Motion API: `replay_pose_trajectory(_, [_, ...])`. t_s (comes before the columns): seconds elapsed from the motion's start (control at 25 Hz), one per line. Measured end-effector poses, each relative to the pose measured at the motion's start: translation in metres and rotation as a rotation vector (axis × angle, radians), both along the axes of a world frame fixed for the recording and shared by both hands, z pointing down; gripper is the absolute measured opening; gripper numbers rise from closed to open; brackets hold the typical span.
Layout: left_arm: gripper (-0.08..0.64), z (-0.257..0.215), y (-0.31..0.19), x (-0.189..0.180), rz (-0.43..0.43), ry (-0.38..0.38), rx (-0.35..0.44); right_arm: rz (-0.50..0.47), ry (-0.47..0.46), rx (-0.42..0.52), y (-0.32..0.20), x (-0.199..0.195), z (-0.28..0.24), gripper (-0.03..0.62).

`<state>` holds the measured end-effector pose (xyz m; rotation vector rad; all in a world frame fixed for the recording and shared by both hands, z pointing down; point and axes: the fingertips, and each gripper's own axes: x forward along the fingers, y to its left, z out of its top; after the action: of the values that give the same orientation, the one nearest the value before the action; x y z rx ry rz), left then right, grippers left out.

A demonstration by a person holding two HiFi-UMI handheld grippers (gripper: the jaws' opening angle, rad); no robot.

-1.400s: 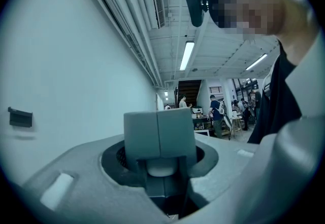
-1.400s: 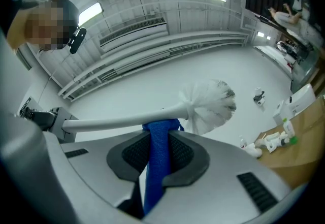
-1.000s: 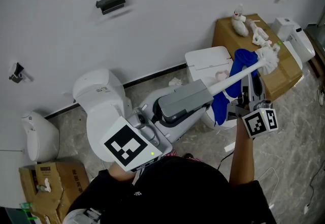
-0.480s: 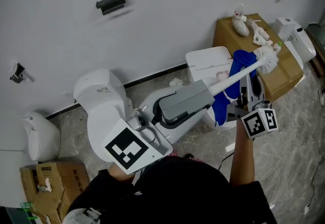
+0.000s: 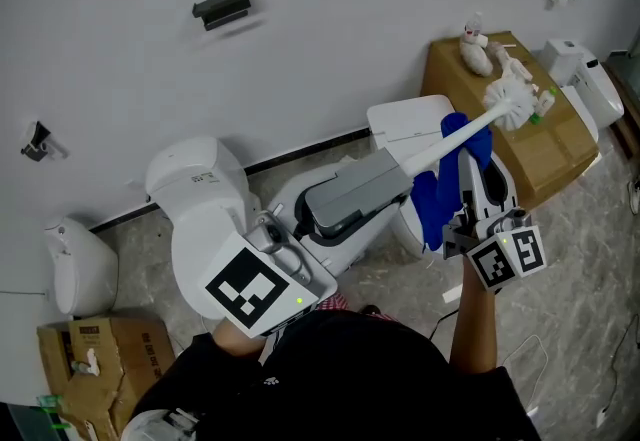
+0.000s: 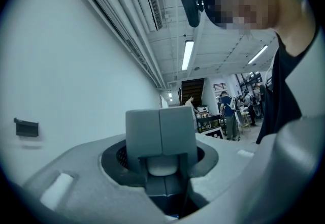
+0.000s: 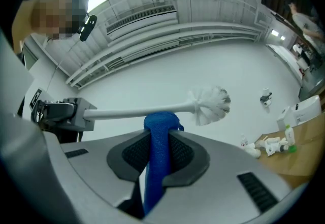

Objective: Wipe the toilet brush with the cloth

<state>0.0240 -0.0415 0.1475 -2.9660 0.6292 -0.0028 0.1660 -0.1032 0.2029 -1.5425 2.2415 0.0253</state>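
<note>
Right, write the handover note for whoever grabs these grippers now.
Left gripper: shut on the handle end of the toilet brush.
Right gripper: shut on the blue cloth, which is draped over the brush shaft, short of the bristles.
Done: cloth is on the shaft; how much has been wiped cannot be told.
Left: probably run the cloth along the shaft.

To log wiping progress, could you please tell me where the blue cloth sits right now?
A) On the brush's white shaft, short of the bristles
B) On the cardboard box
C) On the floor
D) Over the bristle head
A: in the right gripper view the blue cloth, pinched in the right gripper, sits against the white shaft of the toilet brush, and the bristle head is bare.
</note>
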Motion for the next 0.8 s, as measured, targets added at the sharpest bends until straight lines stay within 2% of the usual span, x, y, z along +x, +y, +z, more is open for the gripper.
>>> replay_pose_trajectory(0.24, [0.169,-0.001,-0.006,-0.002,-0.03,0.009,0.03,-0.049,-0.032,0.029,0.019,-0.008,-0.013,0.064])
replay_pose_trajectory(0.48, [0.169,0.004,-0.015,-0.01,-0.095,-0.038,0.046,-0.065,-0.019,0.096,0.034,-0.016,-0.045,0.064])
replay_pose_trajectory(0.64, [0.169,0.008,-0.014,-0.009,-0.096,-0.048,0.045,-0.104,-0.001,0.159,0.044,-0.024,-0.071,0.064])
replay_pose_trajectory(0.8, [0.169,0.013,-0.009,-0.004,-0.082,-0.051,0.044,-0.147,0.025,0.185,0.048,-0.039,-0.081,0.064])
